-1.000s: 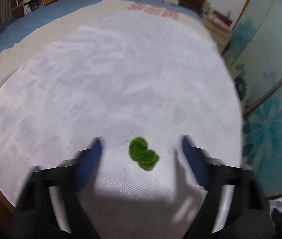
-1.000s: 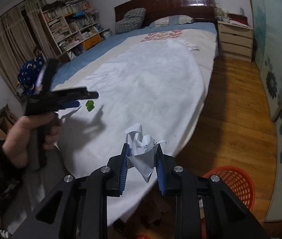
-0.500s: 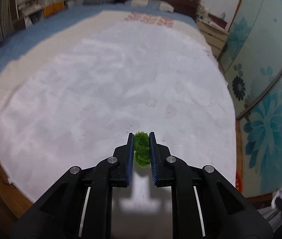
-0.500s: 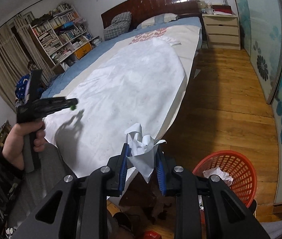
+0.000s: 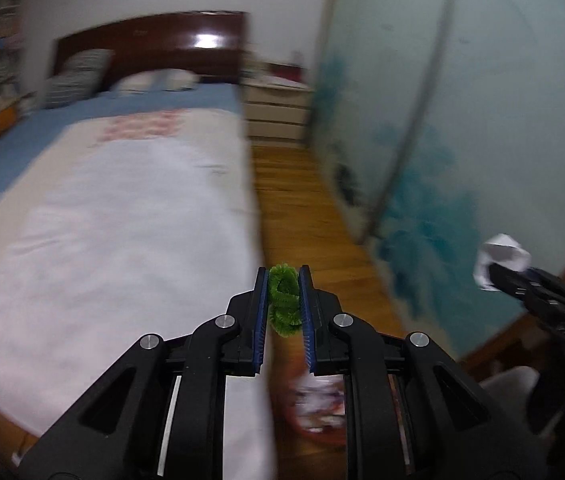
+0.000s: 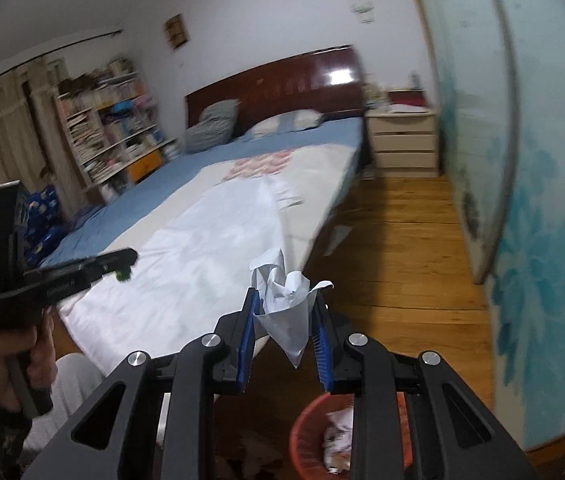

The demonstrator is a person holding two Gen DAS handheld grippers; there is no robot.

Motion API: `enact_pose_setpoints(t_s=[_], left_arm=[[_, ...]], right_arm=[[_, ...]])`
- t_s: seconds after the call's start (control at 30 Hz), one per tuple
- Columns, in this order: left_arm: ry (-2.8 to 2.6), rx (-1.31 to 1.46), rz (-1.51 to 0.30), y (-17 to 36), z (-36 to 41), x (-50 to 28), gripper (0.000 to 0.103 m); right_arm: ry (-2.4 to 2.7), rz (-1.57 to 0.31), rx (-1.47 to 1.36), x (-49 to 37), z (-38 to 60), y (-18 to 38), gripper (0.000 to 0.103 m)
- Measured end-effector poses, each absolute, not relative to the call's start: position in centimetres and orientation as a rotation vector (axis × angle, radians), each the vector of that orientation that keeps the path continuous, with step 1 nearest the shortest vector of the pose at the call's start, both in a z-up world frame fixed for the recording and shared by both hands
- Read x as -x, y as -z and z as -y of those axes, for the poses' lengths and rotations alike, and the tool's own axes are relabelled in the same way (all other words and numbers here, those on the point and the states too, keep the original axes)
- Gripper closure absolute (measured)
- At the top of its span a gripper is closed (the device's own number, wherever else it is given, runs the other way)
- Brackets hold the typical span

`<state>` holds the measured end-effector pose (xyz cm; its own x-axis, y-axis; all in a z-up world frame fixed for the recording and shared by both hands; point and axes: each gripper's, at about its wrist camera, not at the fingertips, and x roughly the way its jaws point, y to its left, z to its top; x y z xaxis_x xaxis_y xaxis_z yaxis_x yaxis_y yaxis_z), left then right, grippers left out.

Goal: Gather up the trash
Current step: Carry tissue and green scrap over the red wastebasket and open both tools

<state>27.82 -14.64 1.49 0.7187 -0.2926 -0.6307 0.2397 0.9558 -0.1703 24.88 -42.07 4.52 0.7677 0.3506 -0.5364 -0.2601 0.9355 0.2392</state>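
1. Your left gripper [image 5: 284,280] is clamped on the green fuzzy scrap [image 5: 283,300]; the blue pads [image 5: 260,320] pinch it from both sides, and it shows past the tips, clear of the bed [image 5: 114,248].
2. Your right gripper [image 6: 285,308] is closed on the crumpled white paper [image 6: 284,312], whose pointed end hangs down between the pads.
3. Both pieces are in the air beyond the bed's foot-end corner, over the wooden floor [image 6: 398,248].
4. The red basket [image 6: 308,424] sits on the floor just below the right gripper, already holding some paper. In the left view it is only a blur under the fingers.
5. Judged from this, the step is the carry to the basket. Keep both squeezes firm until each tip is above the basket's rim.
6. Lower the tips close before letting go; light paper may drift wide.
7. Release one hand at a time so the tools do not knock together.
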Motion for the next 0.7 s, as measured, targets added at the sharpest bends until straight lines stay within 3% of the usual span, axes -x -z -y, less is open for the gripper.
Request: enact_pose_setpoints(t_s=[0.1, 0.27, 0.43, 0.7], left_arm=[[0.403, 0.062, -0.771, 1.5, 20.4, -29.0, 0.088], [0.473, 0.0, -0.993, 12.4, 27.7, -31.1, 0.088], [0.453, -0.002, -1.126, 19.8, 28.7, -31.1, 0.088], [0.438, -0.019, -1.182, 22.7, 29.5, -31.0, 0.088]], right_arm=[[-0.265, -0.651, -0.213, -24.5, 45.8, -2.4, 0.076], [-0.184, -0.841, -0.304, -25.6, 50.2, 6.7, 0.076], [-0.183, -1.028, -0.491, -26.1, 52.0, 14.4, 0.076], [-0.17, -1.123, -0.559, -28.3, 52.3, 19.2, 0.074]])
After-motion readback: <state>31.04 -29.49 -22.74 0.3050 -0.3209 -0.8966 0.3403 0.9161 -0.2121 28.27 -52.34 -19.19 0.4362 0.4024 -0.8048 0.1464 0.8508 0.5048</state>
